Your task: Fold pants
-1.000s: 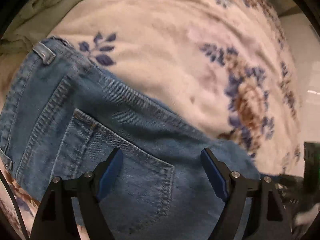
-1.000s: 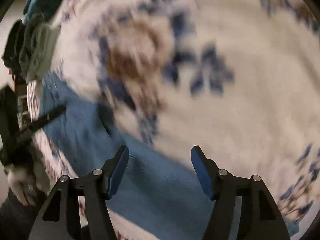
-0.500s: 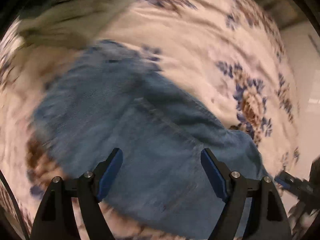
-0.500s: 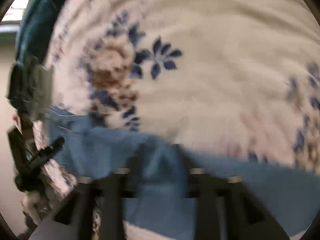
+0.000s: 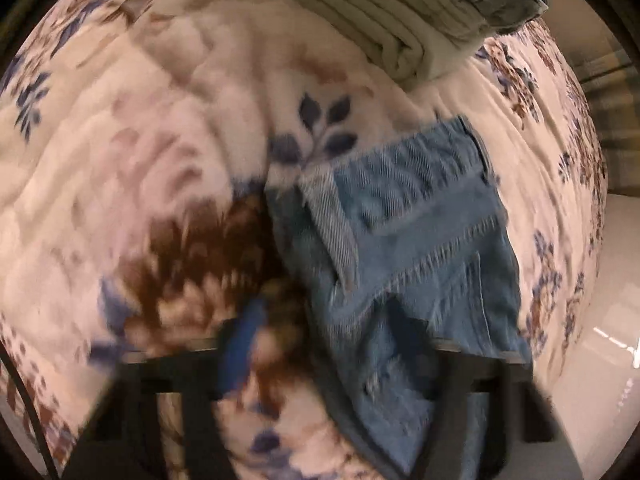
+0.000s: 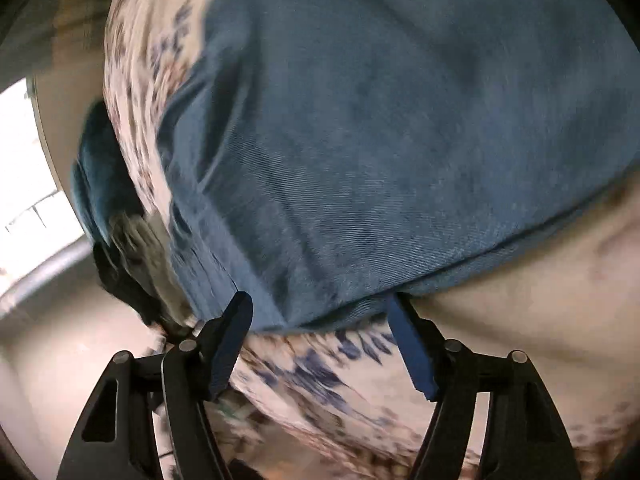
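The blue jeans lie folded on the floral blanket, right of centre in the blurred left wrist view, one corner near the far edge. My left gripper is open, its fingers smeared by motion, over the jeans' near left edge. In the right wrist view the jeans fill the upper frame. My right gripper is open and empty, its fingertips just at the jeans' near edge.
A stack of folded cream and grey clothes lies at the top of the left wrist view. A dark teal garment and a dark bundle sit at the bed's edge on the left. Pale floor lies beyond the bed.
Both grippers have swung fast across the bed. The left view has turned, so the jeans sit to the right and the clothes stack shows. The right gripper has come close over the jeans.
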Motion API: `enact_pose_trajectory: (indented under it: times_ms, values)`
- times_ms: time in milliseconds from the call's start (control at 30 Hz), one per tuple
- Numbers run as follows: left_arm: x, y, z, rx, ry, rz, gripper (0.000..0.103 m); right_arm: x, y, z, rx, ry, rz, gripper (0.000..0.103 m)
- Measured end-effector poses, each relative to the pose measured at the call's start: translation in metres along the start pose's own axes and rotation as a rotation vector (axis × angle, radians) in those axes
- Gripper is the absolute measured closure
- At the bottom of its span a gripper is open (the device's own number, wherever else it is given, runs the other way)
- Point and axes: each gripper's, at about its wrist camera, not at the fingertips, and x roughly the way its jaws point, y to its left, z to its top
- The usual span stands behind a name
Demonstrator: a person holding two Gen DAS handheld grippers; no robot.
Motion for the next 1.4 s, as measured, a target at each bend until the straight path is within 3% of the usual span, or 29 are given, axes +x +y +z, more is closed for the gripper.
enact_pose_trajectory:
  times_ms: [33, 100, 267, 400, 467, 567, 600, 633, 867, 1033, 1067, 1100, 1133, 1400]
  values:
    - [0.003, -0.005, 0.002, 0.017, -0.011, 0.009, 0.077, 0.002, -0.004, -0.002, 0.026, -0.007, 0.017, 0.037]
    - [0.003, -0.012, 0.005, 0.057, -0.035, 0.051, 0.082, 0.005, -0.003, -0.009, 0.024, -0.022, 0.012, 0.037]
    - [-0.002, -0.011, 0.002, 0.096, -0.050, 0.061, 0.086, -0.026, 0.026, -0.026, -0.091, -0.084, 0.000, 0.037]
    - [-0.002, -0.006, 0.004, 0.103, -0.037, 0.053, 0.086, -0.009, 0.022, -0.014, -0.039, -0.080, 0.023, 0.038]
    - [-0.002, -0.007, 0.006, 0.106, -0.033, 0.050, 0.086, 0.009, 0.015, -0.005, 0.028, -0.078, 0.046, 0.045]
    - [-0.003, -0.007, 0.007, 0.117, -0.028, 0.045, 0.086, 0.021, 0.006, -0.002, 0.109, -0.107, 0.090, 0.075]
    - [-0.003, -0.006, 0.007, 0.120, -0.026, 0.043, 0.086, 0.022, 0.004, -0.004, 0.129, -0.123, 0.111, 0.094]
    - [-0.003, -0.006, 0.007, 0.124, -0.026, 0.043, 0.086, 0.024, 0.003, -0.004, 0.134, -0.124, 0.124, 0.098]
    - [-0.003, -0.004, 0.008, 0.117, -0.015, 0.033, 0.086, 0.030, 0.009, -0.025, 0.110, -0.089, 0.067, 0.097]
    - [0.000, -0.005, 0.009, 0.130, -0.005, 0.032, 0.086, 0.029, 0.013, -0.024, 0.120, -0.080, 0.088, 0.075]
    - [0.000, -0.005, 0.009, 0.133, -0.005, 0.033, 0.086, 0.024, 0.009, -0.024, 0.118, -0.080, 0.092, 0.070]
    - [0.000, -0.005, 0.008, 0.133, -0.005, 0.034, 0.086, 0.023, 0.011, -0.025, 0.108, -0.088, 0.080, 0.057]
    - [0.001, -0.005, 0.009, 0.134, -0.005, 0.035, 0.086, 0.022, 0.011, -0.026, 0.101, -0.100, 0.075, 0.054]
    - [0.001, -0.005, 0.009, 0.133, -0.004, 0.034, 0.086, 0.024, -0.003, -0.013, 0.130, -0.148, 0.123, 0.053]
